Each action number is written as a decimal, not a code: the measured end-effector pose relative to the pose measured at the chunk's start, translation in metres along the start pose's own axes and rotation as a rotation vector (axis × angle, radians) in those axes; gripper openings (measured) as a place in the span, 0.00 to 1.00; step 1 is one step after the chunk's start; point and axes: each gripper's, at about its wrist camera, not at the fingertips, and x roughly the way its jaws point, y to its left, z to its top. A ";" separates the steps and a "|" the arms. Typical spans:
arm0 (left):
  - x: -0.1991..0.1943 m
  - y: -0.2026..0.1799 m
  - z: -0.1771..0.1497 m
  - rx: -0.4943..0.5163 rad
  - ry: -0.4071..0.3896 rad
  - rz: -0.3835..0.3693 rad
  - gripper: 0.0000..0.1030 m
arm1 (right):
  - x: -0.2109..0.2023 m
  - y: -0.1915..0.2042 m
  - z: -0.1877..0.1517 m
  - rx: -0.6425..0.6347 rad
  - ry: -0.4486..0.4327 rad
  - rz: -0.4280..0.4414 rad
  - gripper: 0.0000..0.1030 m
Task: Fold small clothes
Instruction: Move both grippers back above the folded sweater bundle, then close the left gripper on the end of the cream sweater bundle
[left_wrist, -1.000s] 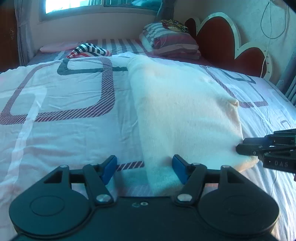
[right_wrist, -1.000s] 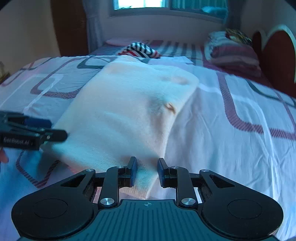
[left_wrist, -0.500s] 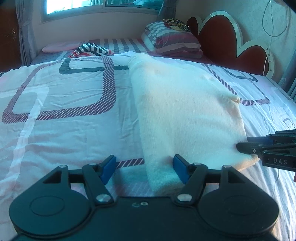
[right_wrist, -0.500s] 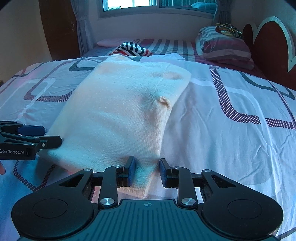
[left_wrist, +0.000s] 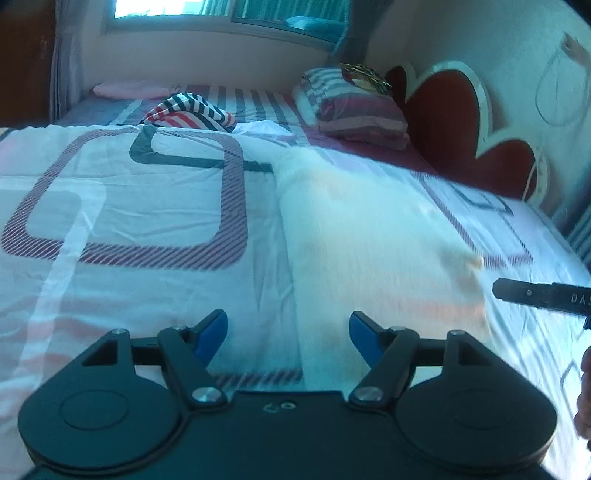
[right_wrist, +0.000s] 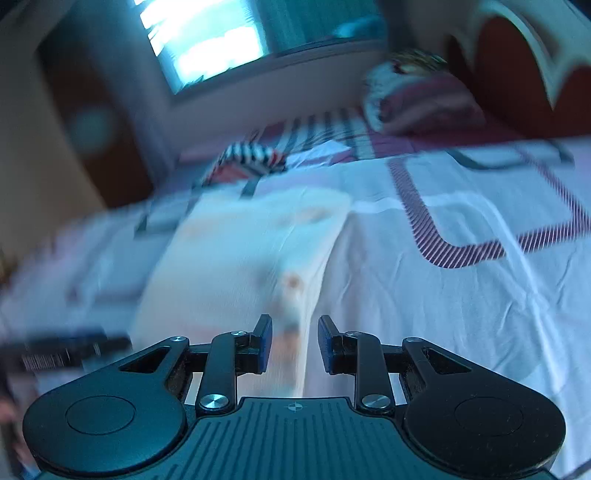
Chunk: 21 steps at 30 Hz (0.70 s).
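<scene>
jaws of the left gripper (left_wrist: 288, 334) stand wide apart, blue pads (left_wrist: 211, 334) clear of any cloth, gripping nothing; its fingers straddle the near left corner of the folded cream garment (left_wrist: 369, 251), which runs from between them toward 12 and 1 o'clock across the bedsheet (left_wrist: 147, 280). the right gripper (right_wrist: 294, 343) has its jaws a little apart, released, having just been opening; the garment's right edge lies between and below its pads without being pinched, as far as the blur lets one tell. in the left wrist view the right gripper's dark fingertip (left_wrist: 524, 293) juts in at 3 o'clock, just beside the garment's right side, with part of a hand (left_wrist: 585, 398) below it at 4 o'clock. in the right wrist view the left gripper shows as a dark smear at 9 o'clock, near the garment's left edge. the garment lies flat on the white sheet with purple and grey line patterns. beyond it at 11 o'clock a striped piece of clothing (left_wrist: 188, 114) sits crumpled. at 1 o'clock striped pillows (left_wrist: 354, 107) are stacked against a red scalloped headboard (left_wrist: 472, 133). a bright window (left_wrist: 221, 14) spans the far wall at 12 o'clock.
</scene>
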 end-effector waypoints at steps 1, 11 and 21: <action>0.004 0.000 0.005 -0.005 0.001 0.006 0.70 | 0.003 -0.005 0.006 0.038 -0.007 -0.003 0.28; 0.058 0.000 0.033 -0.013 0.063 0.007 0.74 | 0.067 -0.016 0.033 0.055 0.087 -0.033 0.35; 0.026 0.012 0.035 -0.046 -0.086 -0.088 0.14 | 0.031 -0.039 0.036 0.156 0.004 0.101 0.72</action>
